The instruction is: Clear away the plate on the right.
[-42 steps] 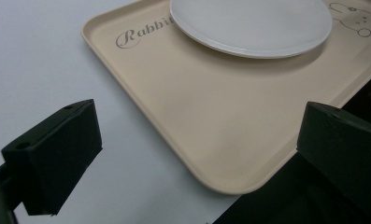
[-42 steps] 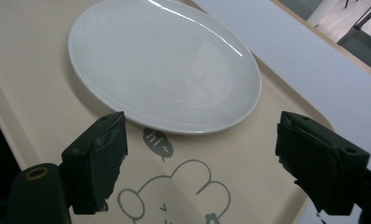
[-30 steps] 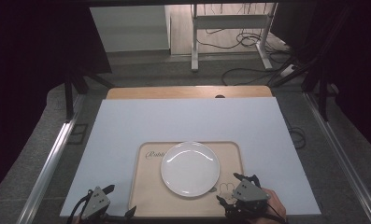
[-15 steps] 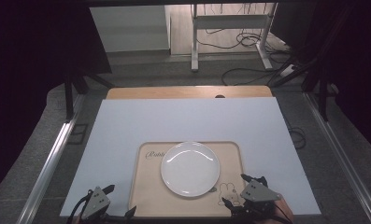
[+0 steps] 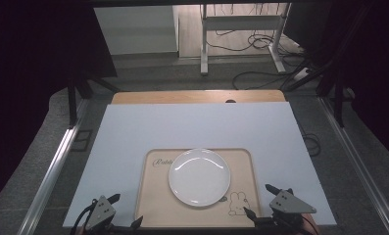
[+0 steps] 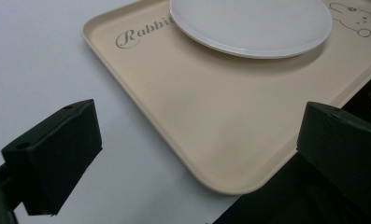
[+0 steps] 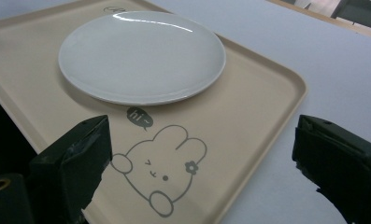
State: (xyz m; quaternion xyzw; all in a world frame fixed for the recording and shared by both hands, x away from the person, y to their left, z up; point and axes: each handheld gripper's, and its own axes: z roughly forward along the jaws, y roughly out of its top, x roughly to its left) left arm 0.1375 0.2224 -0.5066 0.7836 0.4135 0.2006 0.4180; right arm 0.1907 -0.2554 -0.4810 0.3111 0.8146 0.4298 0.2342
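Note:
A white round plate (image 5: 199,176) lies empty in the middle of a beige tray (image 5: 150,200) printed with "Rabbit" and a rabbit drawing. The tray sits at the near edge of the white table sheet (image 5: 197,127). My left gripper (image 5: 126,210) is open at the tray's near left corner. My right gripper (image 5: 258,199) is open at the near right corner. In the left gripper view the left gripper (image 6: 202,121) straddles the tray (image 6: 211,107) corner, with the plate (image 6: 253,21) beyond. In the right gripper view the right gripper (image 7: 204,135) spans the rabbit drawing, the tray (image 7: 258,93) edge and the plate (image 7: 141,56).
A wooden tabletop edge (image 5: 197,96) shows past the white sheet. Metal rails (image 5: 55,166) run along both sides of the table. Cables (image 5: 260,73) and a stand's legs lie on the floor behind. Bare white sheet surrounds the tray on the left, right and far sides.
My right gripper has slid to the right, from over the rabbit drawing toward the tray's near right corner. The left gripper, plate and tray have stayed put.

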